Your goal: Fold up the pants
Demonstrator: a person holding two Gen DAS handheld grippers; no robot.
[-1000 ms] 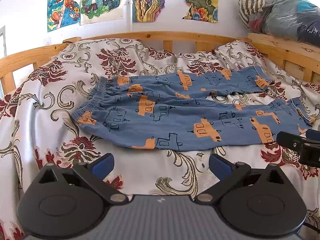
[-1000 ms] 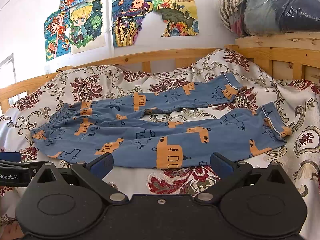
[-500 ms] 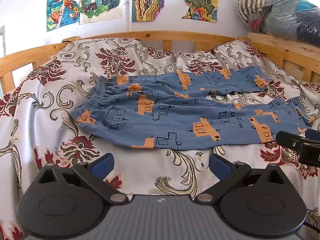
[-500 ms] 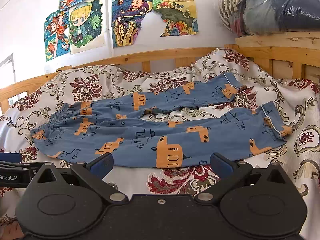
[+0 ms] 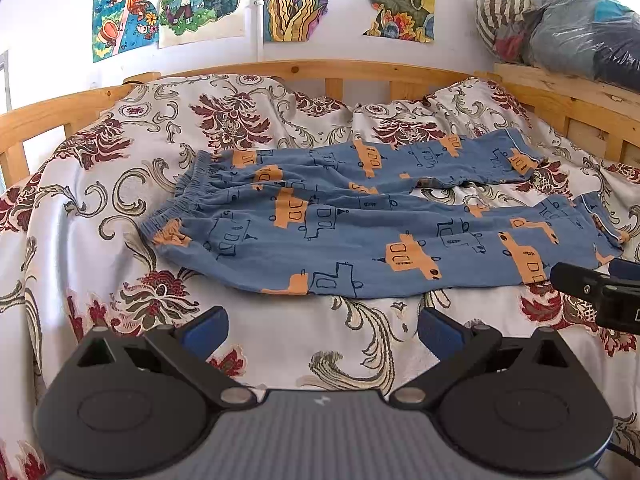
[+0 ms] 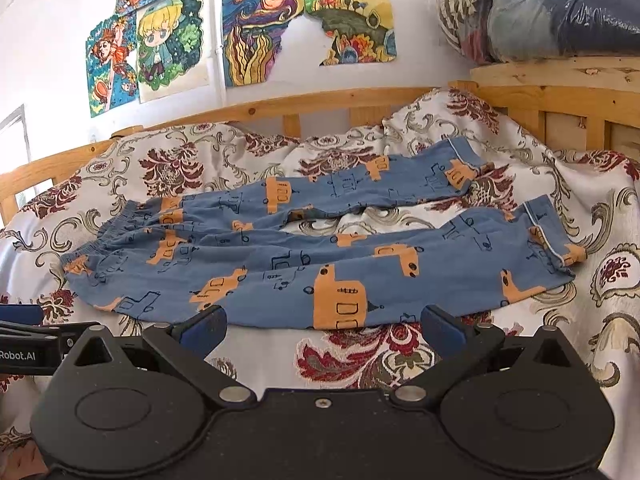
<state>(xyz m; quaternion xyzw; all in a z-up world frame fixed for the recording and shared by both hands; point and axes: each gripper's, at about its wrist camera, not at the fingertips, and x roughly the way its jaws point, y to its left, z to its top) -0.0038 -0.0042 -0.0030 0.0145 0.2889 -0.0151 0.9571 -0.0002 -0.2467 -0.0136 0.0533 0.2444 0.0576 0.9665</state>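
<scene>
Blue pants [image 5: 360, 232] with orange car prints lie spread flat on the bed, waistband at the left, both legs stretching right with a gap between them. The right wrist view shows the same pants [image 6: 320, 256]. My left gripper [image 5: 322, 330] hangs open above the bedspread, short of the near edge of the pants and touching nothing. My right gripper [image 6: 322, 328] is also open, its blue fingertips just at the near hem of the front leg. Each gripper shows at the side of the other's view, the right gripper [image 5: 596, 292] among them.
A floral bedspread [image 5: 100, 216] covers the bed. A wooden rail [image 5: 280, 72] runs along the back and sides. Bagged clothes [image 5: 560, 28] sit on a shelf at the back right. Drawings [image 5: 200, 0] hang on the wall.
Both grippers have barely moved; the pants lie as before.
</scene>
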